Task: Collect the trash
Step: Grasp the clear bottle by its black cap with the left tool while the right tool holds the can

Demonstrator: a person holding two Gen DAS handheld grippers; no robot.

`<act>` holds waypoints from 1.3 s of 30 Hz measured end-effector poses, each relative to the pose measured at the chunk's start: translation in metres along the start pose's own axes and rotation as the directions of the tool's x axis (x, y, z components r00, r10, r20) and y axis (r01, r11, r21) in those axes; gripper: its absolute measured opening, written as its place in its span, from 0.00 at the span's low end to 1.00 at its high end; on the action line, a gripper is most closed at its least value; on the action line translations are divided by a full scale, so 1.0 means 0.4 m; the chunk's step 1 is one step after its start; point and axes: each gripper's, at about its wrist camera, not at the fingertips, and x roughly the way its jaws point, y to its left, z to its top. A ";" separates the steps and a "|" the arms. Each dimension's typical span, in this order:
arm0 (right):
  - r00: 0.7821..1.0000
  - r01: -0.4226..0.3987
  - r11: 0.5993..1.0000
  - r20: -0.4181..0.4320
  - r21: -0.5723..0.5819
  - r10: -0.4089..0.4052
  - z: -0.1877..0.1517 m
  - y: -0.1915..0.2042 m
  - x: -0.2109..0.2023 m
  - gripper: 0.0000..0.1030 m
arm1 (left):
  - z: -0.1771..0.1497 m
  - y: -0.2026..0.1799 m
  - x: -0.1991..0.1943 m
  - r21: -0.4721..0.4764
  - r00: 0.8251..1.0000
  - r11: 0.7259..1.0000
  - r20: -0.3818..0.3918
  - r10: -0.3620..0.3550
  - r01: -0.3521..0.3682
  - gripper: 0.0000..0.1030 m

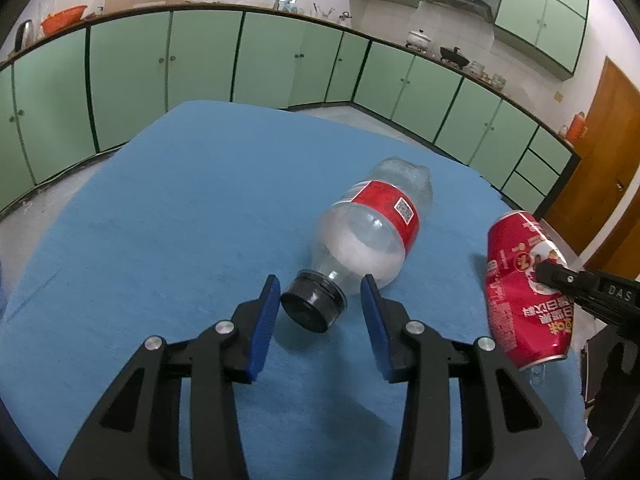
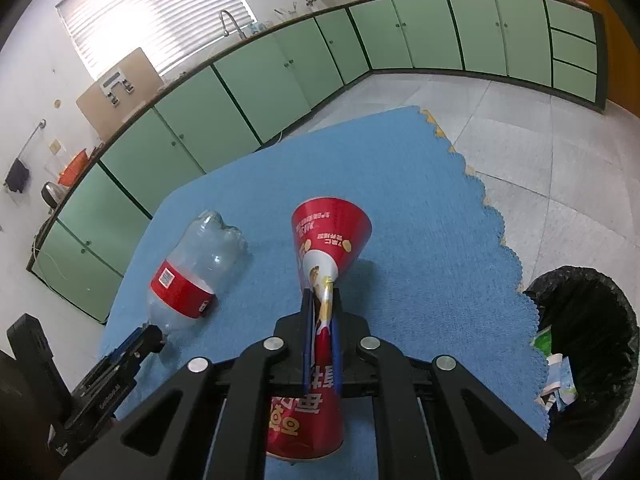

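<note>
A clear plastic bottle (image 1: 372,236) with a red label and a black cap (image 1: 312,306) lies on its side on the blue cloth (image 1: 180,220). My left gripper (image 1: 320,292) is open, its blue pads on either side of the cap. My right gripper (image 2: 322,300) is shut on a crushed red can (image 2: 326,240) and holds it above the cloth. The can (image 1: 524,288) also shows at the right of the left wrist view, and the bottle (image 2: 196,268) at the left of the right wrist view.
A bin with a black bag (image 2: 588,344) stands on the floor right of the table, with scraps of trash inside. Green cabinets (image 1: 200,60) run along the walls behind. The cloth's scalloped edge (image 2: 500,232) marks the table's right side.
</note>
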 end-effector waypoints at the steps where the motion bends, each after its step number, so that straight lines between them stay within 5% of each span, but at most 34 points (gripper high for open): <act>1: 1.000 -0.002 1.000 0.000 0.003 0.002 0.000 -0.003 0.000 0.08 | -0.001 -0.004 0.001 0.006 1.000 1.000 0.000 -0.006 0.006 0.35; 14: 1.000 -0.015 0.999 -0.016 0.033 0.016 0.004 -0.027 0.004 0.09 | -0.014 -0.086 0.023 0.061 0.998 0.996 -0.027 -0.065 0.066 0.30; 39: 0.999 -0.004 1.000 0.034 0.000 0.004 0.016 -0.022 -0.093 0.06 | 0.021 -0.169 -0.076 0.106 0.996 0.994 0.074 -0.042 0.034 0.28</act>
